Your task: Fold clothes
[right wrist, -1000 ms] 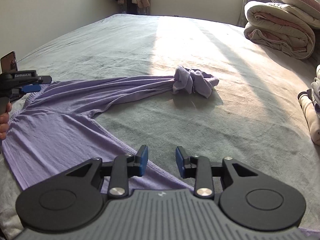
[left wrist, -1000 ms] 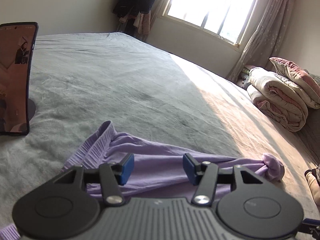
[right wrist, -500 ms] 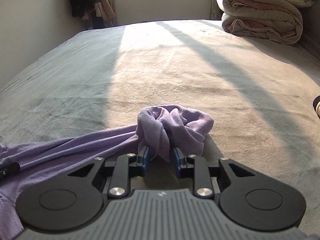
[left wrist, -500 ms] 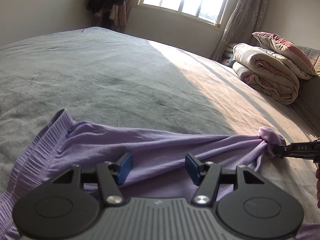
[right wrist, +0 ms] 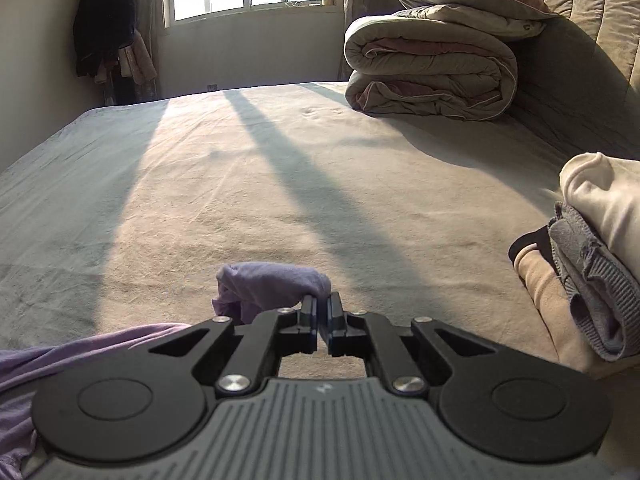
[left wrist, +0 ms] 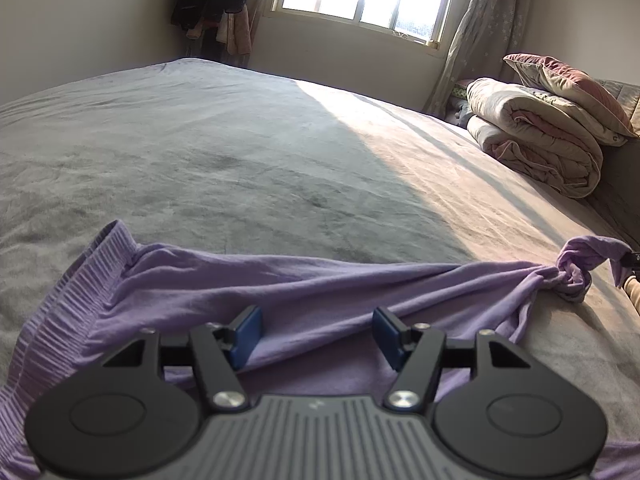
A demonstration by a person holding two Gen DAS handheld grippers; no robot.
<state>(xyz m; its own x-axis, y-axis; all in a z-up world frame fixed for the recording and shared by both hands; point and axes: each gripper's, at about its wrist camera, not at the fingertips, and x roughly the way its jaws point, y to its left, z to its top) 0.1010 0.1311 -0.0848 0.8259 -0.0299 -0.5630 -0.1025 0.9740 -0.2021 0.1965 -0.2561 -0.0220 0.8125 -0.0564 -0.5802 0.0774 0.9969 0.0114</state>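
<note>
The purple pants (left wrist: 304, 284) lie spread on the bed (left wrist: 240, 160), soft, thin and light, so they look floppy and easy to bunch. The right gripper (right wrist: 322, 312) has its jaws pinched tight on the balled-up leg end (right wrist: 272, 284). The left gripper (left wrist: 316, 334) hangs over the middle cloth, jaws wide, holding nothing. The stretchy waistband (left wrist: 76, 300), to its left, looks good to grab.

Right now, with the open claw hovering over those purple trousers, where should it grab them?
Probably the ribbed waistband, coming from above along its outer edge. It lies flat, thick and clear of folds, at the opposite end from the bunched cuff the right claw pinches. The left claw is open.
</note>
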